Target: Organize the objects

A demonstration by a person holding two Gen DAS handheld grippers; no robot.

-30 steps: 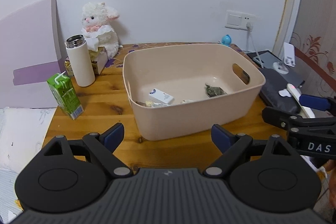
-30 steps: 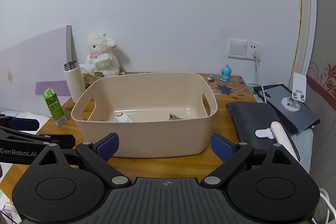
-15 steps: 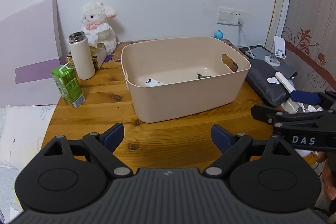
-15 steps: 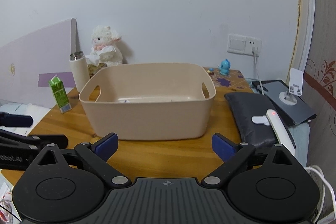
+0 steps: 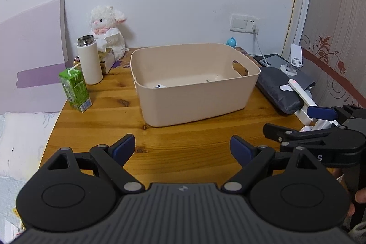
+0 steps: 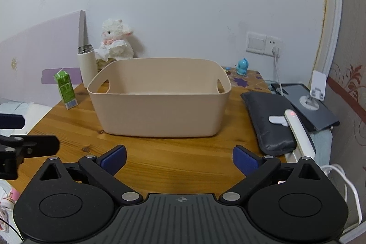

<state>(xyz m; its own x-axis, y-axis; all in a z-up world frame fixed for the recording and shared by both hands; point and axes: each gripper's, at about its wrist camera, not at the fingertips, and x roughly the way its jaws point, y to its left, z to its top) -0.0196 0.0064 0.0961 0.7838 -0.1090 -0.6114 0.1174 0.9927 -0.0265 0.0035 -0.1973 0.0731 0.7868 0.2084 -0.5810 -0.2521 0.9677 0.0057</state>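
Left gripper (image 5: 181,146) fingers gape, empty; right gripper (image 6: 179,158) fingers are opening, empty. Beige bin (image 5: 194,93) sits at twelve o'clock on the counter (image 5: 103,116).

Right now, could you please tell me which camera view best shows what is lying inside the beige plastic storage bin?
The left wrist view: it looks over the beige plastic storage bin's rim onto two small items on its floor. The right wrist view, lower, shows only its walls.

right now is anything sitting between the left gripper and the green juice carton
Nothing visible does. The left gripper is open and empty, and only bare wooden table lies between it and the green juice carton. The beige bin stands to the carton's right, off that path.
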